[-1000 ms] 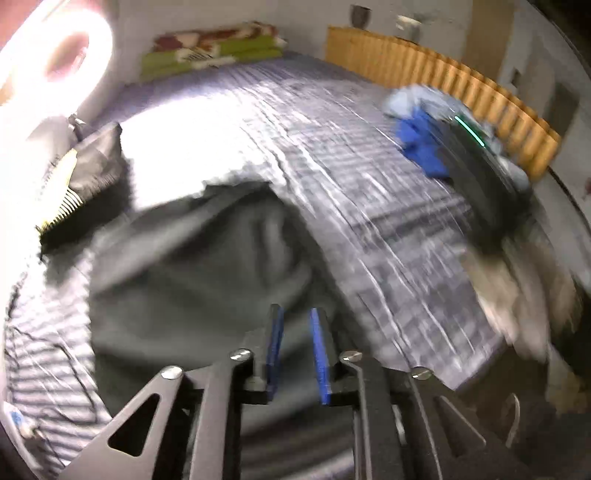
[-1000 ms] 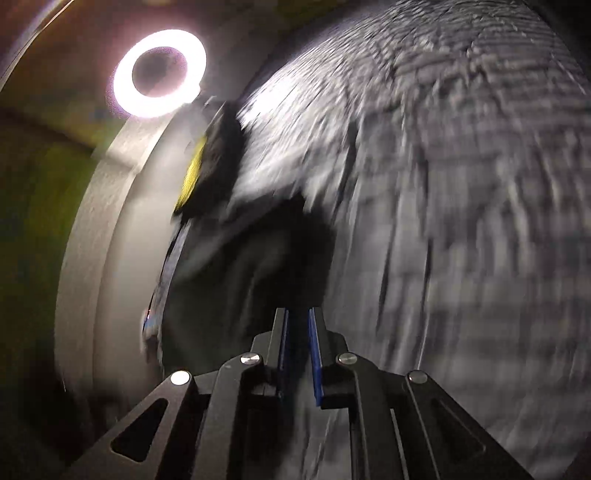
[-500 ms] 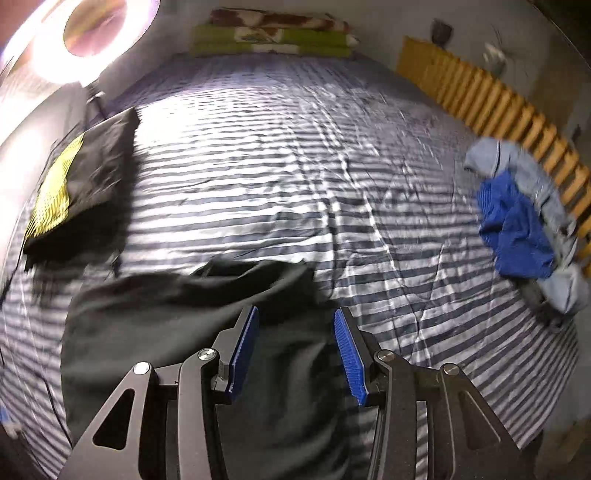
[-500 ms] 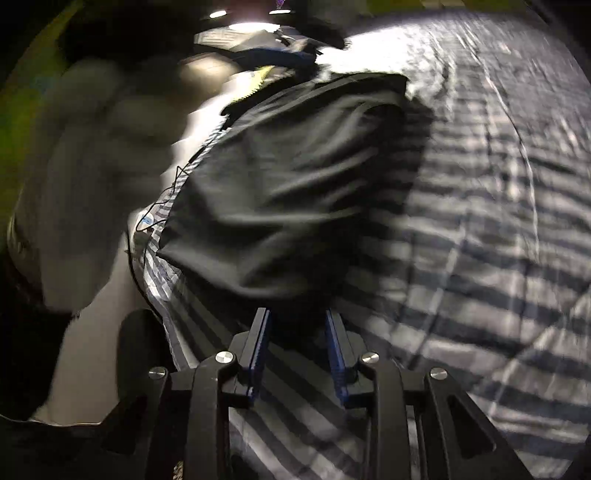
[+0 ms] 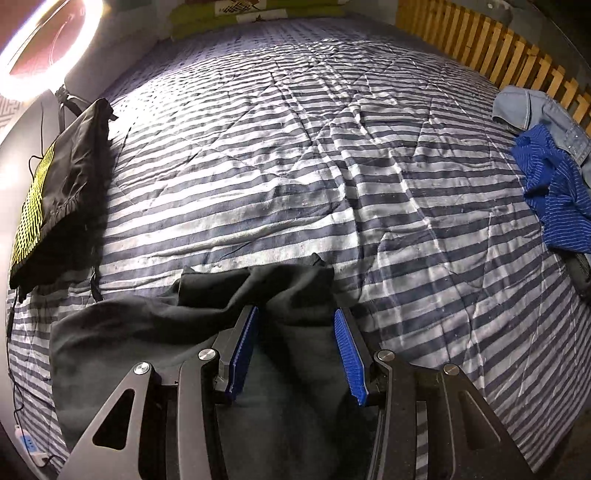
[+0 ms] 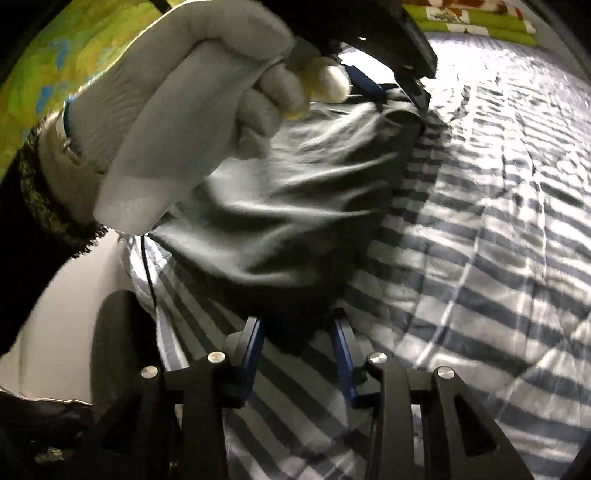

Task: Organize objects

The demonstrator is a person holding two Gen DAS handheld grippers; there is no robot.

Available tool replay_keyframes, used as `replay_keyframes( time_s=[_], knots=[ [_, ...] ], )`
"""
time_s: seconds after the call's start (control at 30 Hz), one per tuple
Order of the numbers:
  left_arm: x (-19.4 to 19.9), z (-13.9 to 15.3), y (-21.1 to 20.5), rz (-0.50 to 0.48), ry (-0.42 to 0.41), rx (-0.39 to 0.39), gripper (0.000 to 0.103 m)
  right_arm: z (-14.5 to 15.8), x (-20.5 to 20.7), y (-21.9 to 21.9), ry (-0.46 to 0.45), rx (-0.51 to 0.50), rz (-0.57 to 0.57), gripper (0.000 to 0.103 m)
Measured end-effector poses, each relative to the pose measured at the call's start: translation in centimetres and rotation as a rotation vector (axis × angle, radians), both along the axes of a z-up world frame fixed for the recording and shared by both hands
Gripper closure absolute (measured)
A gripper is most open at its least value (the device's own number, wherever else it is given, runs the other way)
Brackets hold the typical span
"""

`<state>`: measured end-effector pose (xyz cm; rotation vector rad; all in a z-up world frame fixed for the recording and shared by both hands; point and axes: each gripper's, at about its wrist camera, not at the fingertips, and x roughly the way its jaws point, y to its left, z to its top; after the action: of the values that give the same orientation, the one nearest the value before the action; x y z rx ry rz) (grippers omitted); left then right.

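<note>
Left wrist view. My left gripper [image 5: 295, 350] pointed steeply down over the near edge of the striped bedspread [image 5: 314, 155]. Its jaws stood partly apart, having opened within the last second and then held; the blue pads [image 5: 243, 354] pressed on nothing. The dark grey garment [image 5: 155, 343] lay flat on the bedspread directly under and between the fingers, released, with a rumpled fold at its far edge. To the left, a folded black garment with a yellow print [image 5: 59, 192] rested at the bed's edge, well apart from the grey one. A ring light [image 5: 40, 48] glared at the upper left. At the far right edge, a blue striped shirt [image 5: 554, 199] lay on top of a pale denim piece [image 5: 535, 107], next to a wooden slat fence [image 5: 491, 48]. Green folded bedding [image 5: 258, 14] sat at the head of the bed.

Right wrist view. My right gripper [image 6: 297, 354] hung low over the bedspread [image 6: 480, 240], jaws partly apart and just widened further. The near corner of the dark grey garment [image 6: 280, 206] reached in between the fingertips, but the pads did not clamp it; whether cloth brushed a pad I could not tell. My left hand [image 6: 177, 99], in a pale grey glove, filled the upper left, gripping the handle of the other gripper, whose blue-padded tips [image 6: 364, 83] sat at the garment's far edge. A thin black cable [image 6: 147, 273] ran down beside the bed.
</note>
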<state>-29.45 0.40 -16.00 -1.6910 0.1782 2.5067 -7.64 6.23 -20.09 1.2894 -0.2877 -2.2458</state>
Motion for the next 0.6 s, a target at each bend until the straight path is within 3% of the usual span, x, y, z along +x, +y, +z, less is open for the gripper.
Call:
replay_keyframes(
  time_s=[0.17,0.23,0.3,0.4,0.53,0.6],
  knots=[
    [-0.6,-0.6,-0.2,0.016,-0.001,-0.002,0.057,0.3,-0.3,-0.6,0.007,0.017,-0.006,0.071],
    [-0.7,-0.7,-0.3,0.018,0.004,-0.009,0.059,0.4,-0.2,-0.5,0.009,0.018,-0.007,0.086],
    [-1.1,-1.0,-0.5,0.023,0.008,-0.024,0.068,0.8,0.0,-0.2,0.017,0.024,-0.004,0.091],
    [-1.6,-1.9,-1.0,0.043,0.001,-0.051,0.079,1.7,0.7,0.2,0.026,-0.007,-0.003,0.093],
    [-1.8,-2.8,-1.1,0.042,0.008,-0.062,0.081,1.8,2.0,0.2,0.022,-0.038,-0.015,0.094],
    [-1.9,-2.8,-1.0,0.041,0.011,-0.062,0.081,1.4,2.4,-0.3,0.025,0.0,0.002,0.095]
  ],
)
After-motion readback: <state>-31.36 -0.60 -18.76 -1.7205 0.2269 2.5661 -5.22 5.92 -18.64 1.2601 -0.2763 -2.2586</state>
